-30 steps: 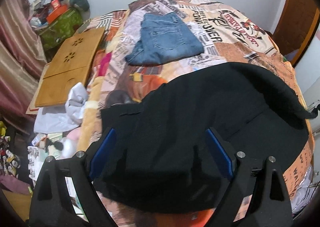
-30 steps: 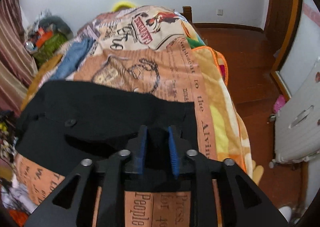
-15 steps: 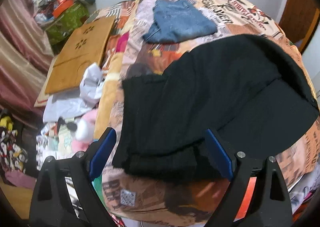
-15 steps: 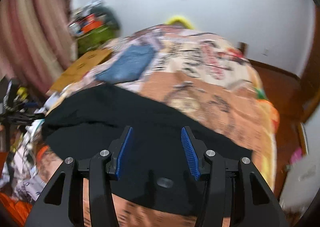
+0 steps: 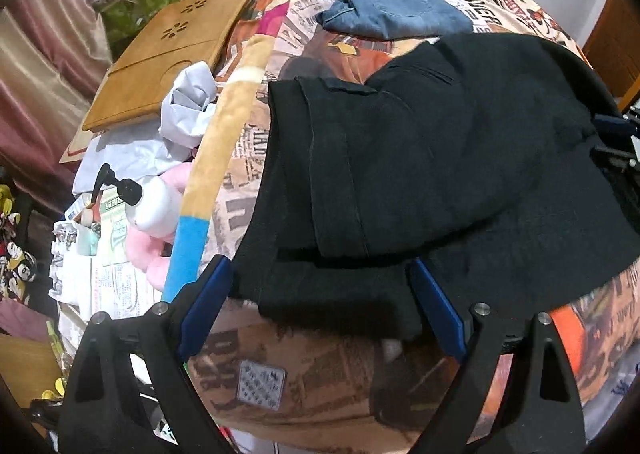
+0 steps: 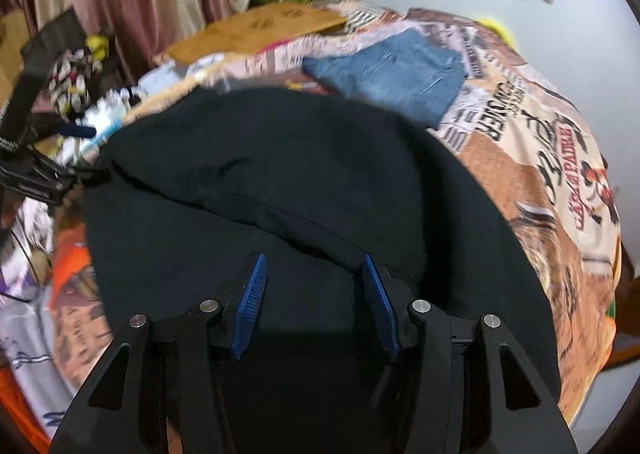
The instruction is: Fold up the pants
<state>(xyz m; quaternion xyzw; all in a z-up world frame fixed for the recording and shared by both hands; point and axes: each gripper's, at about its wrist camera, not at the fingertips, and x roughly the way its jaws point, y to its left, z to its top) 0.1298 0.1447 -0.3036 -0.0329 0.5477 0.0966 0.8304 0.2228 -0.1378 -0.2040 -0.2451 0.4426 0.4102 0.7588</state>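
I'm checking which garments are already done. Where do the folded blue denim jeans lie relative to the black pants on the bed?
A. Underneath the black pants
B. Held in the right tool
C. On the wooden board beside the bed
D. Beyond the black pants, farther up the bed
D: the folded blue denim jeans lie on the printed blanket past the far edge of the black pants, held by neither tool.

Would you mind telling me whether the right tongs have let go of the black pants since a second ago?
Yes. The right tongs have opened and now hover over the black pants, swung left toward the folded jeans.
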